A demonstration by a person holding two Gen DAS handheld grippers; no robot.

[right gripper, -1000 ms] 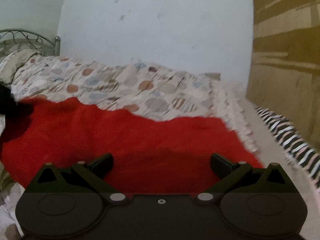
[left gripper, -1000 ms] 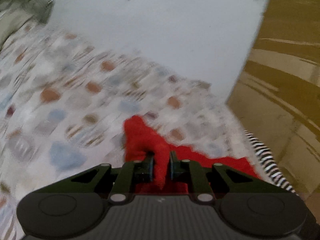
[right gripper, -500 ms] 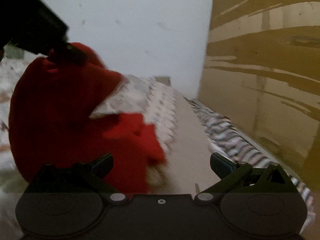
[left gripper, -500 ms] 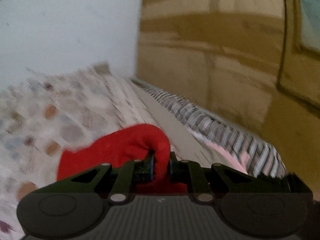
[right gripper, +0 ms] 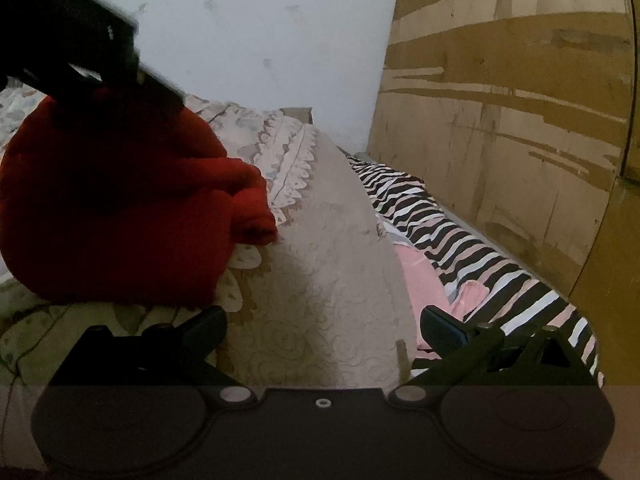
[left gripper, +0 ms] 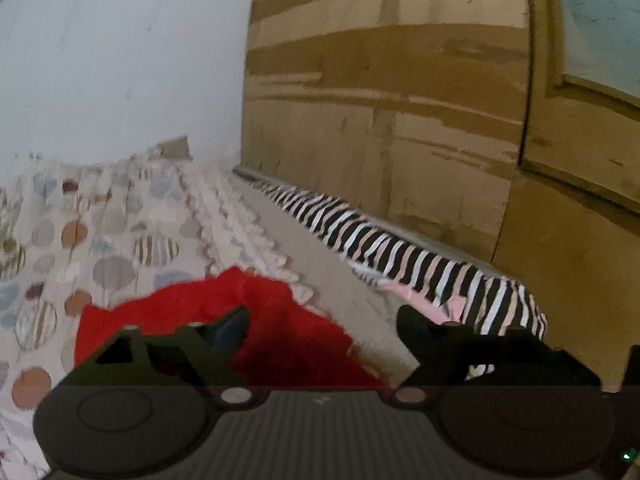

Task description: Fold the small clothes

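On the bed, at the near edge of the spotted, scallop-trimmed quilt (left gripper: pixel 120 240), the red fleece garment (left gripper: pixel 256 320) lies doubled over itself, its folded edge reaching the quilt's trim. Left tongs (left gripper: pixel 320 320): the jaws are opening and already stand wide; the red cloth lies below and between them, yet neither pad presses on it, so the garment rests on the bed under its own weight. This release reads as the end of a fold, with one layer laid over the rest. From the right wrist view the same garment (right gripper: pixel 120 208) sits as a rounded heap with the left tool's dark body just above it, which suggests the upper layer has not been flattened. Right tongs (right gripper: pixel 322 328): jaws spread wide and empty, held over the beige embossed bedsheet (right gripper: pixel 320 260) beside the garment, probably so as to be ready to smooth or take a corner. A black-and-white striped cloth (left gripper: pixel 420 264) runs along the far side of the bed against the brown wooden panel (left gripper: pixel 400 100), well clear of the work.
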